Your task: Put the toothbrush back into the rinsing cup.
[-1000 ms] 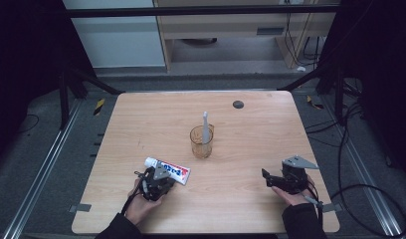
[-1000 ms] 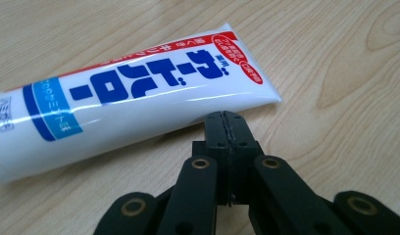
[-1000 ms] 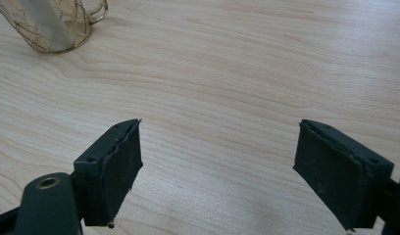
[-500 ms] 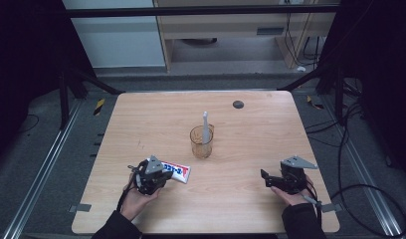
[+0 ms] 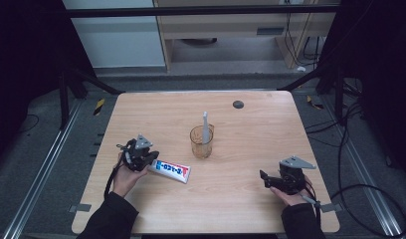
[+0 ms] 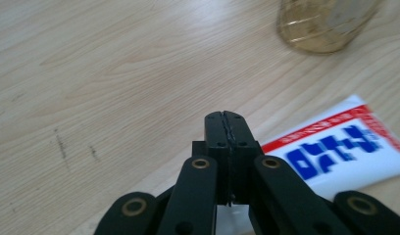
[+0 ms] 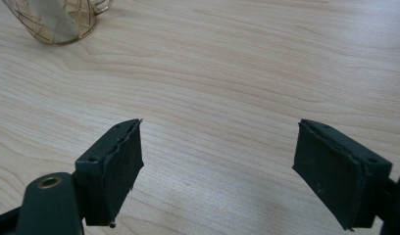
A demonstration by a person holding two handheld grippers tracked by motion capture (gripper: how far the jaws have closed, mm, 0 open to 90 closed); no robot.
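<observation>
Two grippers are working over the table (image 5: 251,209): the left gripper (image 5: 150,158) is sitting with its jaws pressed fully together, gripping nothing, while the right gripper (image 5: 266,179) is waiting wide open and empty at the near right. The toothpaste tube (image 5: 172,170) is lying flat just right of the left gripper, near the amber cup (image 5: 201,142). It is looking light, soft and squashable, so pinching its firmer capped end seems safest.

Your white toothpaste tube (image 5: 171,170) with blue lettering and a red stripe lies flat on the tabletop (image 5: 251,134).
</observation>
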